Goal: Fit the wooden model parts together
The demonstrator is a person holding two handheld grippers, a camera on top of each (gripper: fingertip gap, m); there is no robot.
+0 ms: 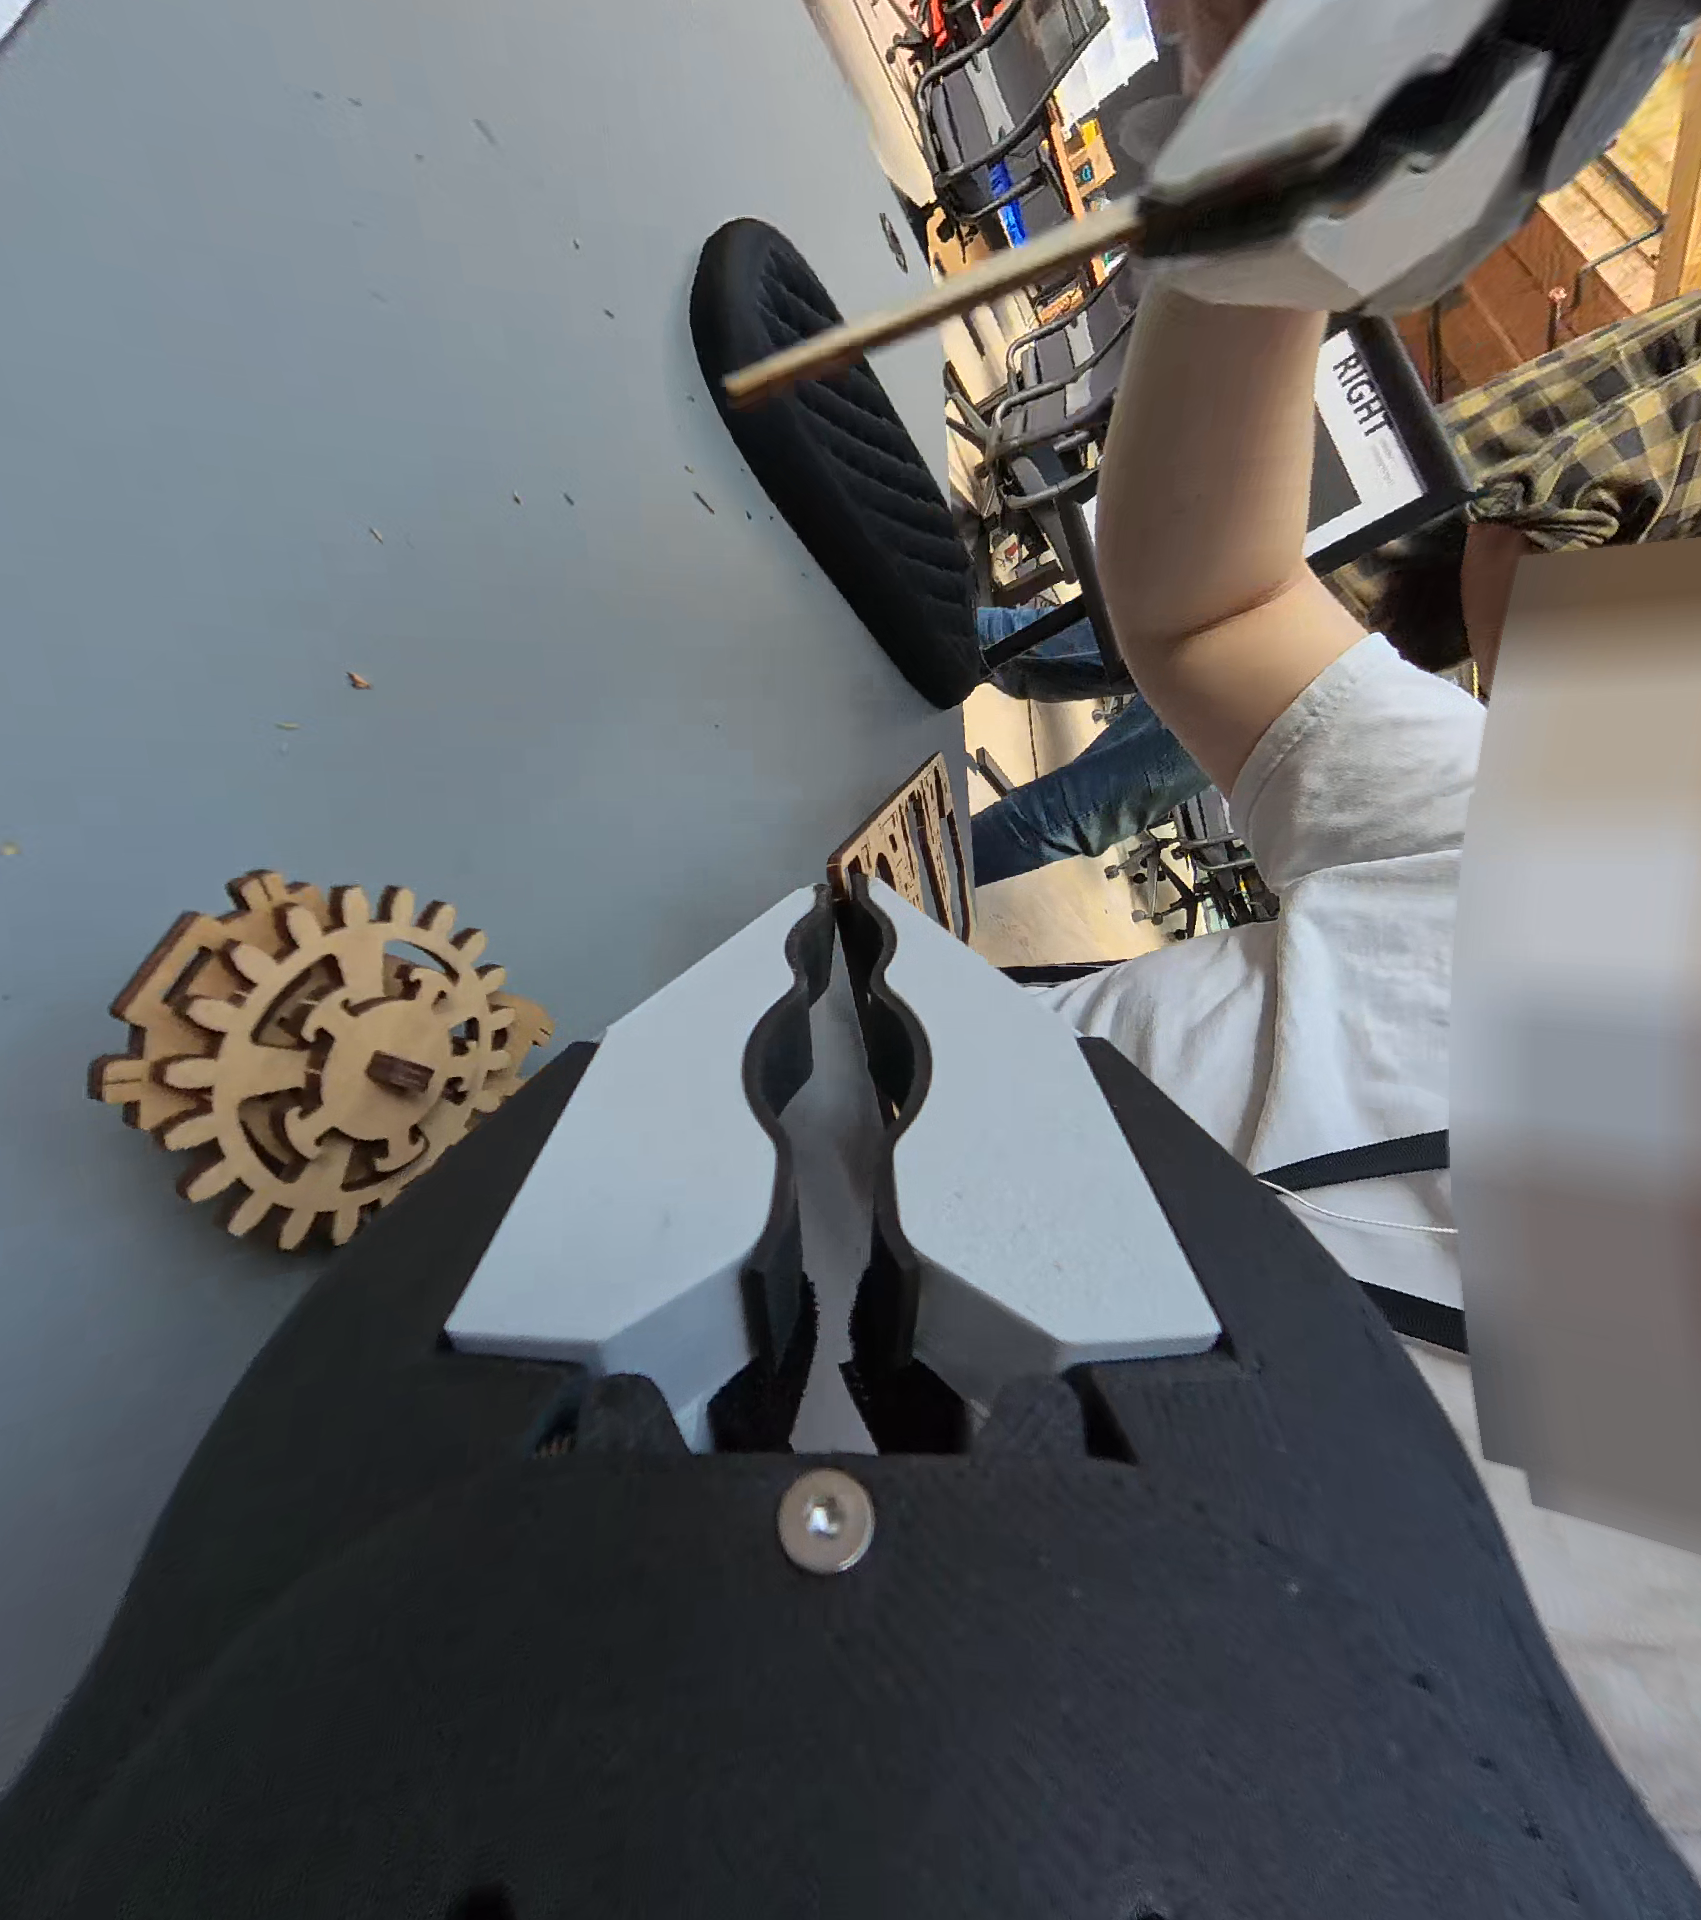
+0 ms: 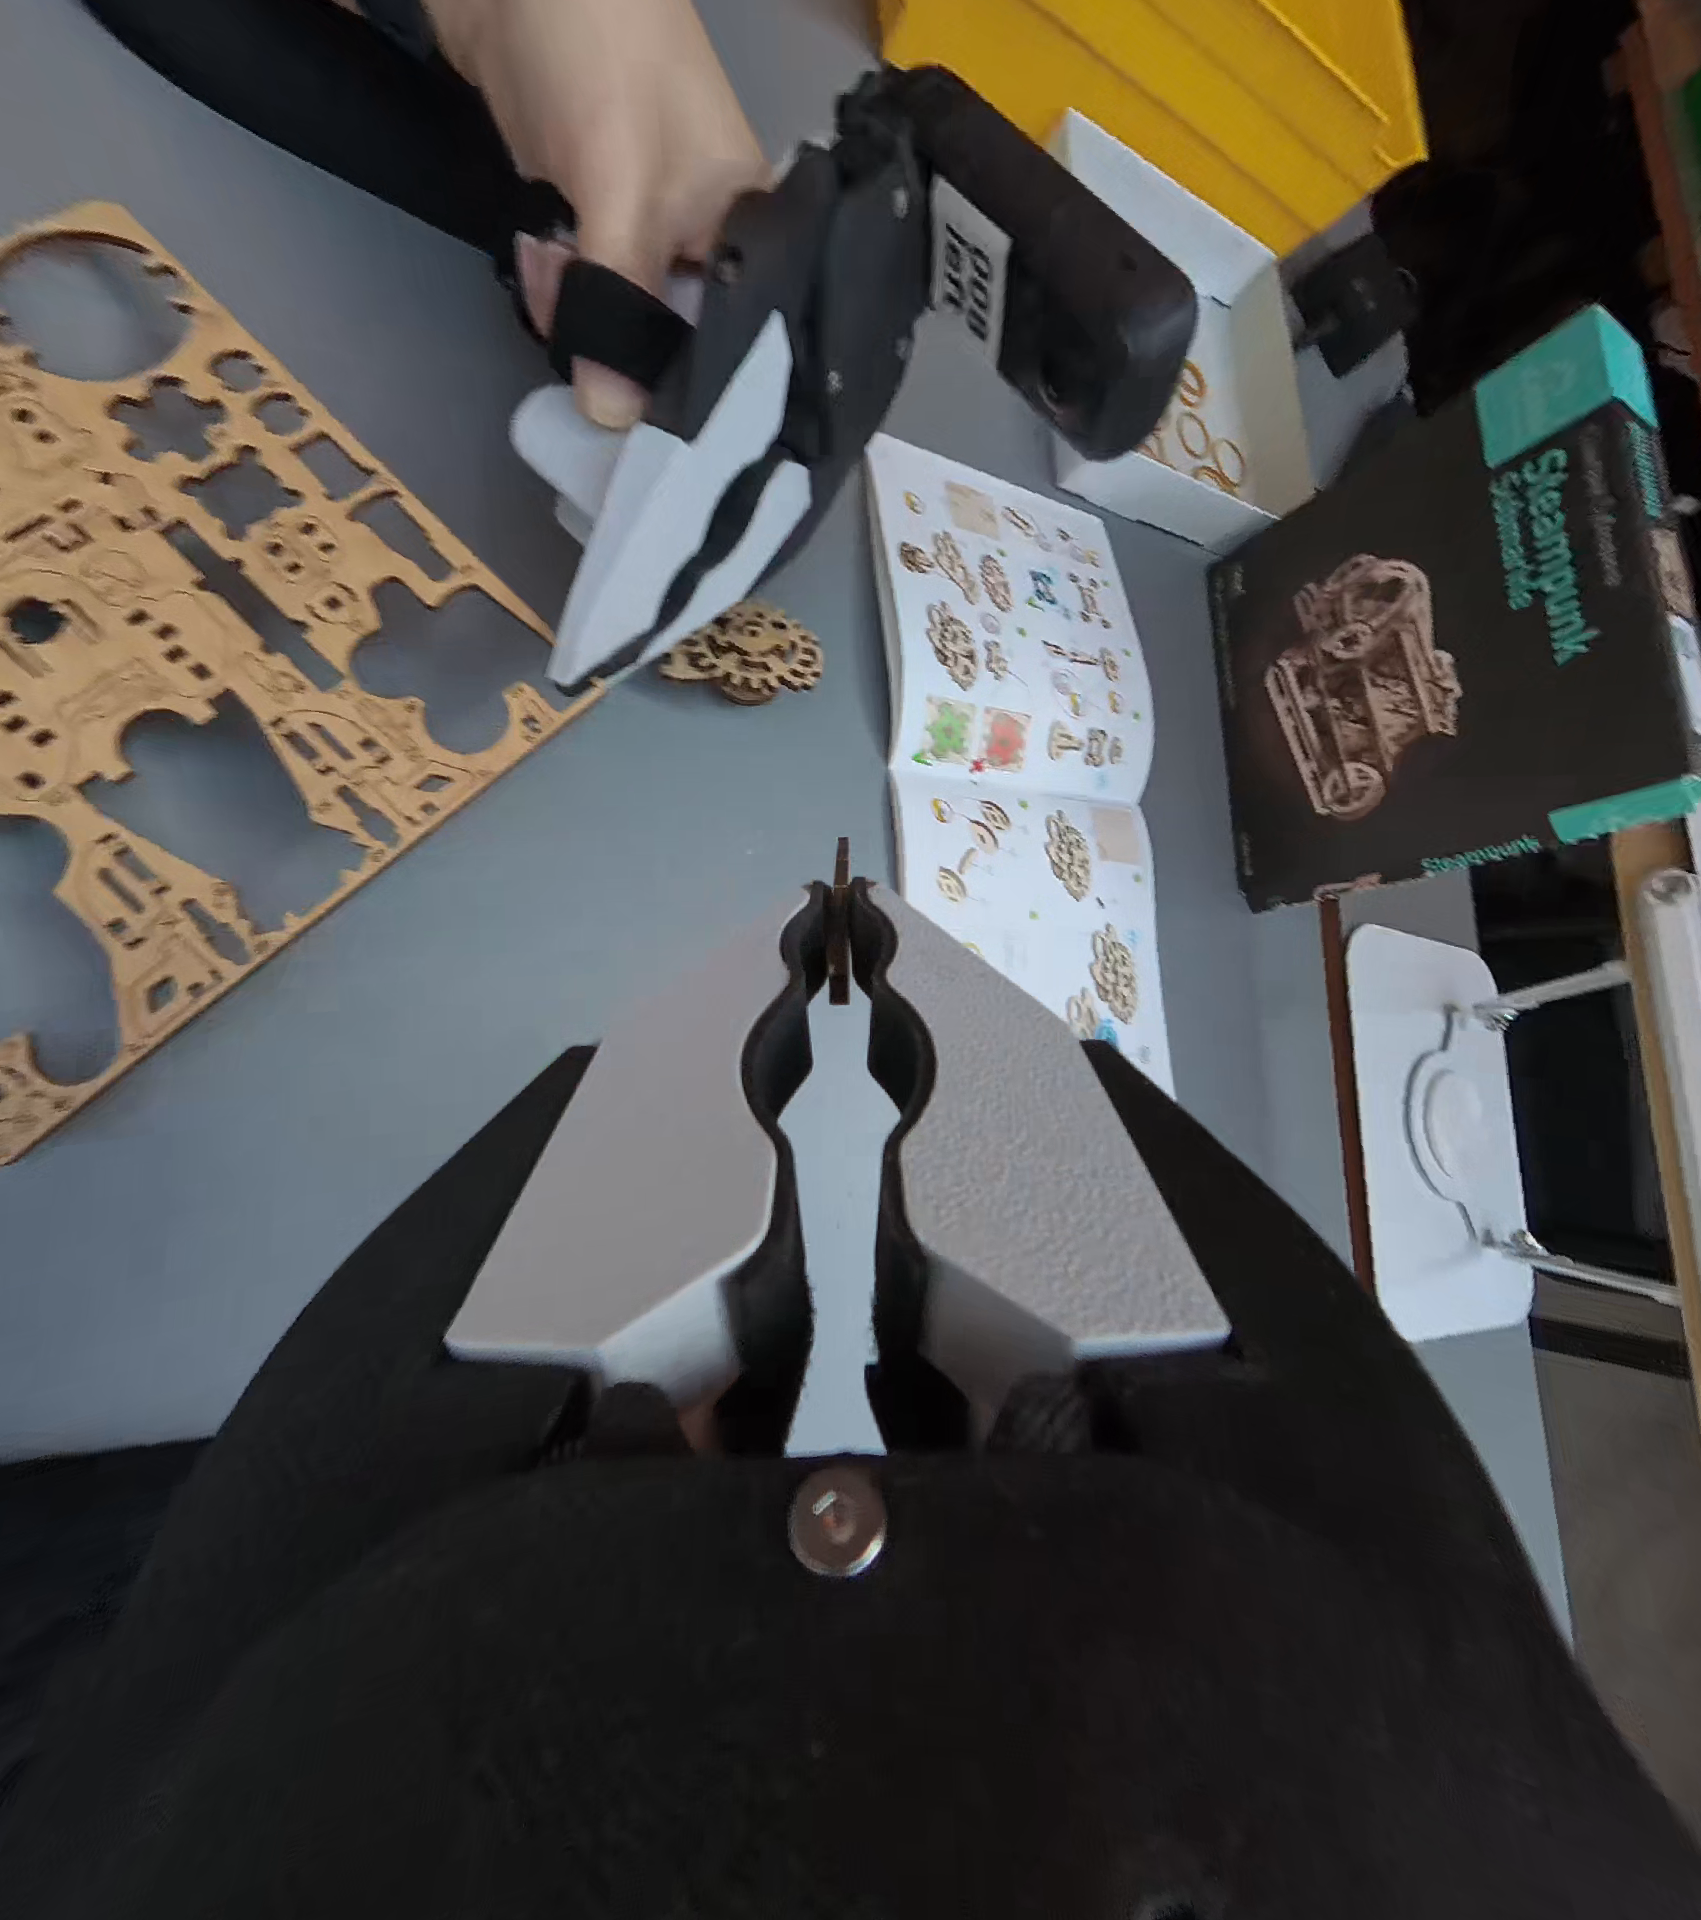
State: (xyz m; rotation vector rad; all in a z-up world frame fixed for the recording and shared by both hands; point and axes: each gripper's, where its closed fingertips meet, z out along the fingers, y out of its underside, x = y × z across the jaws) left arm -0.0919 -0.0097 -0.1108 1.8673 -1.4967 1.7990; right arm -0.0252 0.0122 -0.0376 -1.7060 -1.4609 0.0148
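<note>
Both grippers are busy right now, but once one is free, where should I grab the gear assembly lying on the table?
Judging from its pose, take the gear assembly by its toothed rim, coming from above with fingers straddling opposite edges. It lies flat on the grey table, so the faces offer no pinch. The central peg stands up but looks too small to hold securely.

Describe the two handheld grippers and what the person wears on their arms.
Both the left gripper and the right gripper have rough black bodies, pale grey wedge-shaped fingers lined with wavy black pads, and a silver screw at the centre. A black strap crosses the hand on the left gripper. The person wears a white short sleeve.
</note>
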